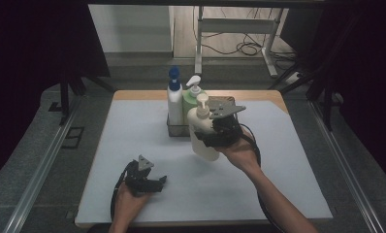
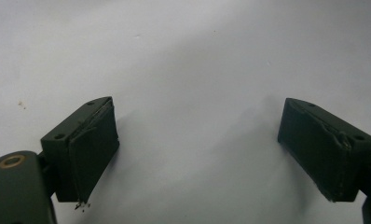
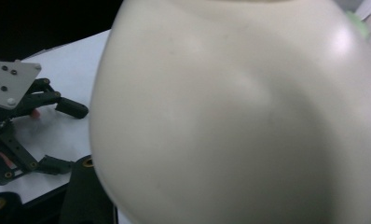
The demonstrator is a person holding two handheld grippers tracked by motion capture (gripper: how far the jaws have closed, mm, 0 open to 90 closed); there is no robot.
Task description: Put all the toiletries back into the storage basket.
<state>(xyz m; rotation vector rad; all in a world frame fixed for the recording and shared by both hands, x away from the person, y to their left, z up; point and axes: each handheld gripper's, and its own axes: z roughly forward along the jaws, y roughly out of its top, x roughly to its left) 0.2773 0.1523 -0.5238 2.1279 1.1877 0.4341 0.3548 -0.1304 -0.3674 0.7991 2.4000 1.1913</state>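
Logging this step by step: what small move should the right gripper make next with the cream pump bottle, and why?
Probably carry the cream pump bottle, held off the mat by the right gripper, toward the wire basket, since two bottles already stand there.

No readable text

You get no legible label, brand or number on the cream pump bottle (image 1: 202, 136), the blue-capped bottle (image 1: 174, 99) or the green bottle (image 1: 190, 99).
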